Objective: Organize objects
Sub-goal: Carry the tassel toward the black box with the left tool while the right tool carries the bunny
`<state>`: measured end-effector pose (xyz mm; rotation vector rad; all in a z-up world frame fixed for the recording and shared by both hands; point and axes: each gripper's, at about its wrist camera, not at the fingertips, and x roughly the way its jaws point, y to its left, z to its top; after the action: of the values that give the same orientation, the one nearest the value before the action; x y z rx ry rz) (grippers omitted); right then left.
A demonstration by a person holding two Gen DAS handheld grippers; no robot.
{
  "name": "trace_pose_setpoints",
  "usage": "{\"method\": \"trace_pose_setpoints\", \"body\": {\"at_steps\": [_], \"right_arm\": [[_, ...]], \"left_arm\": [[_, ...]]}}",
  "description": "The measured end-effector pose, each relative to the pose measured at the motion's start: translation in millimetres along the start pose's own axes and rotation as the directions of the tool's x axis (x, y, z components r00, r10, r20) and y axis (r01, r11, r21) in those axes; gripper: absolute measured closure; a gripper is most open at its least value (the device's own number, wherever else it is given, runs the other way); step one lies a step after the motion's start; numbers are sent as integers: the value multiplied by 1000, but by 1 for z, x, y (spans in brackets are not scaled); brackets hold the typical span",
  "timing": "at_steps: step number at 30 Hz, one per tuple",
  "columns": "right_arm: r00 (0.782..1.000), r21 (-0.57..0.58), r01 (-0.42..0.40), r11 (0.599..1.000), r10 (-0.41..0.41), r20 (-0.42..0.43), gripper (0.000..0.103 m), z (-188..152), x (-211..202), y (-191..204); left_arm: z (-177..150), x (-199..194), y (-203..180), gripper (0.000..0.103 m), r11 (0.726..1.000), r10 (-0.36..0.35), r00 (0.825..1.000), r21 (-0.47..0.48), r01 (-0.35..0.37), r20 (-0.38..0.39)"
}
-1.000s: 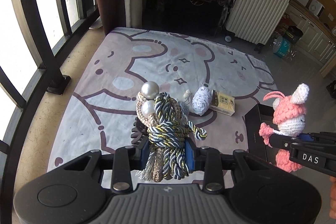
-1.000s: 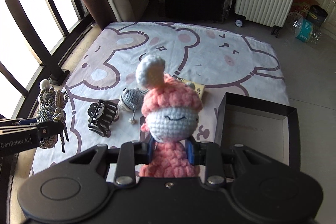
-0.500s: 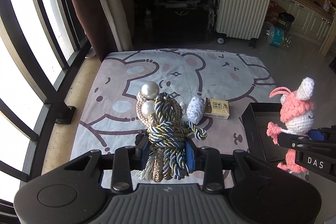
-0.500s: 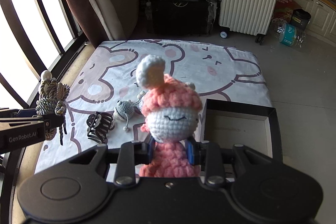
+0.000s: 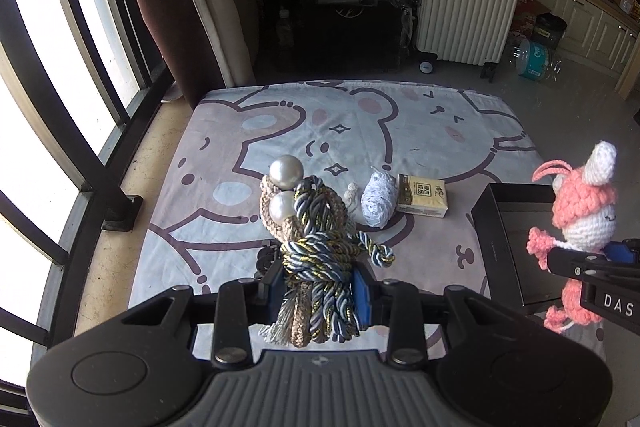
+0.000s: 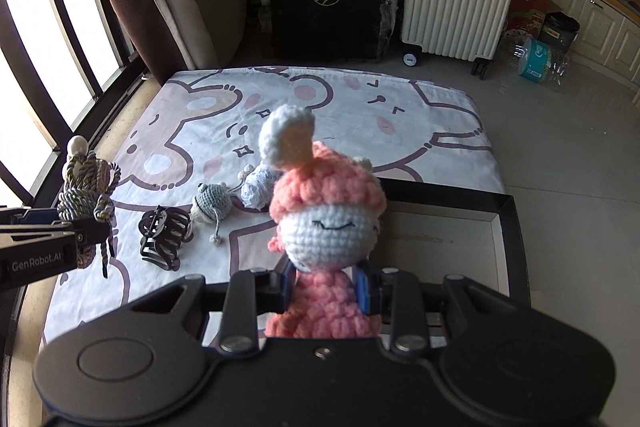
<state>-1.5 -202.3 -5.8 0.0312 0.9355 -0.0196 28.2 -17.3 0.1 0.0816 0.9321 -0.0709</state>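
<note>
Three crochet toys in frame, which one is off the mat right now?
The pink crochet doll, clamped in the right gripper above the black box. The grey crochet frog and white crochet toy lie on the mat.

Right hand-held gripper clamps pink crochet doll above black box.

Daylight floods in from blown-out windows left of the tool; far corners stay dim, edges bow heavily.
</note>
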Motion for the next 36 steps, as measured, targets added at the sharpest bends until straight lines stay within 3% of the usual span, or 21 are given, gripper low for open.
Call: {"method": "trace_pose_setpoints", "body": {"at_steps": [23,36], "right_arm": [[1000,-28,-4,1000,5,1,72,-5,4,-1],[1000,-21,11,1000,-11,2,72,1,9,-28]], "left_arm": [[-2,9,-13,67,999,-41,999,-15,41,-34],[16,19,-50,67,998,-66,996,13,67,-57]]}}
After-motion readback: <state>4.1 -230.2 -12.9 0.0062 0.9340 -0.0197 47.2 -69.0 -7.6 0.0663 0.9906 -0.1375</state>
